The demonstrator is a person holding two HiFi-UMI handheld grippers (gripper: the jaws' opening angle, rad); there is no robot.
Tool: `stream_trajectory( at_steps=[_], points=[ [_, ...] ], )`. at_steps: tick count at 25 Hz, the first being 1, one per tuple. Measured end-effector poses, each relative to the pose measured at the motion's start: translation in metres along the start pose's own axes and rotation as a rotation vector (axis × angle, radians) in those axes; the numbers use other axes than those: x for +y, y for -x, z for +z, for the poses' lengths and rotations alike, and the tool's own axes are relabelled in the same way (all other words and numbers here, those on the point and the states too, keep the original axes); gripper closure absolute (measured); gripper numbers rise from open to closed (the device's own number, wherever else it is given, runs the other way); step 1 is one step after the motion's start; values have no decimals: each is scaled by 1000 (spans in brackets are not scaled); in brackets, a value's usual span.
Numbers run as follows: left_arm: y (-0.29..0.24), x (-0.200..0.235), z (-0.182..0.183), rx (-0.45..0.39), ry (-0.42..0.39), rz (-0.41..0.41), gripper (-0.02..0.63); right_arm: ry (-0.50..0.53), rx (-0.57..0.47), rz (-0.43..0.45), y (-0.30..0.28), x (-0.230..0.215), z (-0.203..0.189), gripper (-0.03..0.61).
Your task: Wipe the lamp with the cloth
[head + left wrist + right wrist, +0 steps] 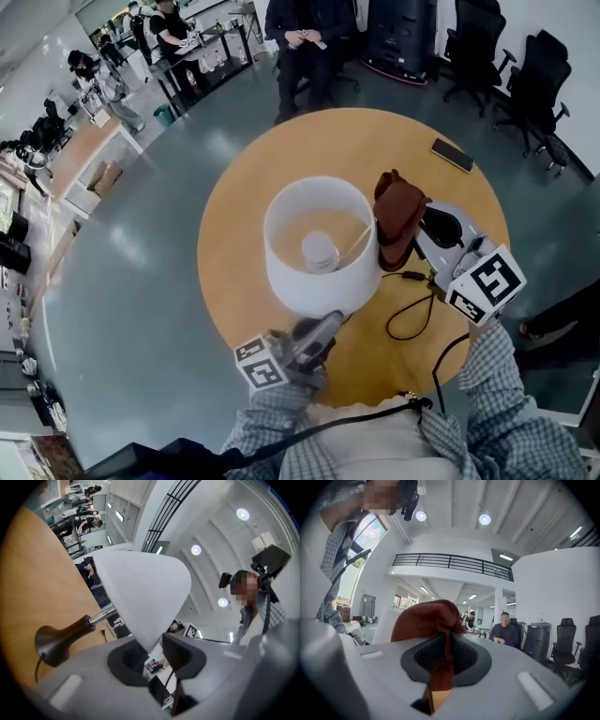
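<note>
The lamp stands in the middle of the round wooden table (244,206); its white shade (314,248) is seen from above with the bulb inside. My left gripper (323,323) is shut on the shade's near rim. In the left gripper view, the shade (145,588) runs down between the pads (183,651), and the dark brown lamp base (61,637) shows beyond. My right gripper (419,228) is shut on a rust-red cloth (398,216), which hangs right beside the shade's right side. In the right gripper view, the cloth (426,620) bulges out over the jaws, with the shade (386,620) just left of it.
A black phone (452,155) lies at the table's far right edge. The lamp's black cord (408,314) loops on the table near me. A seated person (305,37) and office chairs (534,89) are beyond the table.
</note>
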State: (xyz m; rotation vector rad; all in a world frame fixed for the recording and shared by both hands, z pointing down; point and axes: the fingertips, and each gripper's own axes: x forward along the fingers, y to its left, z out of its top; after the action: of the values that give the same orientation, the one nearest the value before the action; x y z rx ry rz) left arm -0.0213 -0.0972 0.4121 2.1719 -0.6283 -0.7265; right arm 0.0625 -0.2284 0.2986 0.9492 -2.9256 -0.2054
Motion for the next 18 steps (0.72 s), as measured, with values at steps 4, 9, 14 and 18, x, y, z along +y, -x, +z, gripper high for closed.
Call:
stream_trajectory(
  at_steps=[4, 9, 14, 18],
  points=[
    [-6, 0, -1, -6, 0, 7, 522, 51, 5, 87, -39, -19, 16, 543],
    [-13, 0, -5, -8, 2, 13, 522, 31, 141, 187, -63, -24, -38, 543],
    [-7, 2, -5, -10, 12, 10, 520, -40, 249, 211, -72, -23, -94, 544],
    [-8, 6, -6, -15, 20, 11, 520, -30, 198, 238, -75, -25, -84, 543]
  ],
)
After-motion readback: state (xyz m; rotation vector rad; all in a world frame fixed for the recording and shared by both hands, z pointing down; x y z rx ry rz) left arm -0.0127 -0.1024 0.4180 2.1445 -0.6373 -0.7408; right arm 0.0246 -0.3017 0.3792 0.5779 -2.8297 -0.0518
